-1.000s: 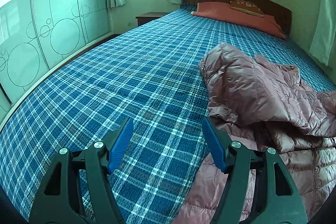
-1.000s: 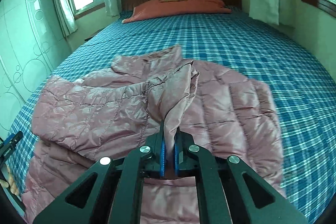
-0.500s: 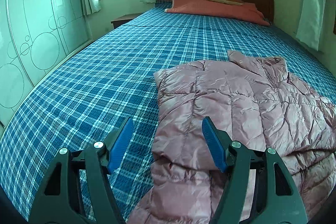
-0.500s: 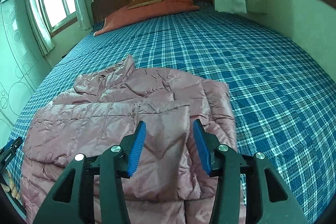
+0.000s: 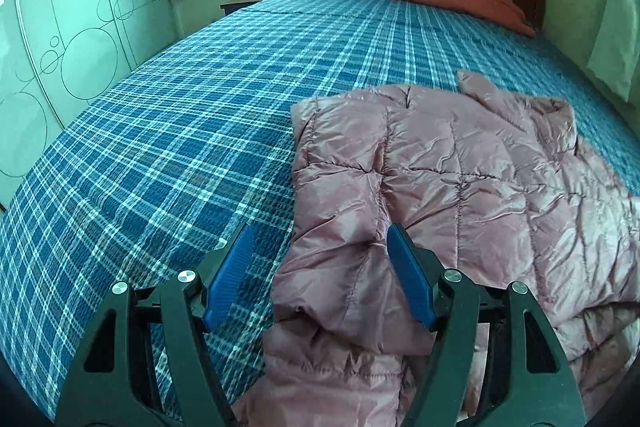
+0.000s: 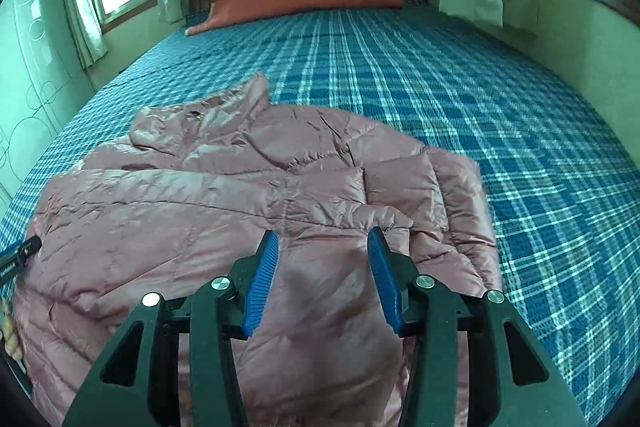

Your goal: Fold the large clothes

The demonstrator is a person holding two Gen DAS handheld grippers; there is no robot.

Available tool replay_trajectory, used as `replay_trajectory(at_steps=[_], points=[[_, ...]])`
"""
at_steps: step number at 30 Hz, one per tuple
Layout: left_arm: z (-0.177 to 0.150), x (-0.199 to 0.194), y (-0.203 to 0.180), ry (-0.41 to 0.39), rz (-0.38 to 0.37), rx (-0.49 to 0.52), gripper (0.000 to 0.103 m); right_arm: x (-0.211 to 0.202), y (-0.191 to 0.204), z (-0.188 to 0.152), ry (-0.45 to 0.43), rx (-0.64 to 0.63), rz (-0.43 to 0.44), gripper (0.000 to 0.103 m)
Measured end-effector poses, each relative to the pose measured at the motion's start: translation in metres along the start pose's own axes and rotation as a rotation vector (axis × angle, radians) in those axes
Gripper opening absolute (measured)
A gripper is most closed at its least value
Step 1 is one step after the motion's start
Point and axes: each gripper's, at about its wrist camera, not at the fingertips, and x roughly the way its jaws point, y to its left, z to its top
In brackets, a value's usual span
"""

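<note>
On the bed [image 6: 520,115], jacket [image 6: 248,187] now released flat, right tool [image 6: 323,243] spread wide, left tool [image 5: 320,239] also gaping

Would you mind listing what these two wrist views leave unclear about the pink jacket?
- Jacket hem, left wrist view: hidden behind the left gripper and cut by the bottom edge.
- Lower jacket, right wrist view: covered by the right gripper.
- Underside and folded-in sleeves: hidden beneath the top layers.

The left gripper [image 5: 320,239] and right gripper [image 6: 323,241] both hang spread wide, holding nothing.
</note>
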Motion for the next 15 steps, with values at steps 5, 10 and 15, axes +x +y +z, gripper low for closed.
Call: replay_trajectory(at_steps=[5, 10, 15], points=[[-0.014, 0.021, -0.006, 0.077, 0.025, 0.058, 0.070, 0.029, 0.002, -0.033, 0.134, -0.009, 0.051, 0.047], [-0.013, 0.007, 0.000, 0.068, 0.014, 0.041, 0.070, 0.005, -0.005, -0.028, 0.123, 0.058, 0.088, 0.047], [-0.033, -0.037, 0.026, 0.039, -0.012, 0.044, 0.070, -0.053, -0.026, -0.053, 0.085, 0.096, 0.086, 0.047]])
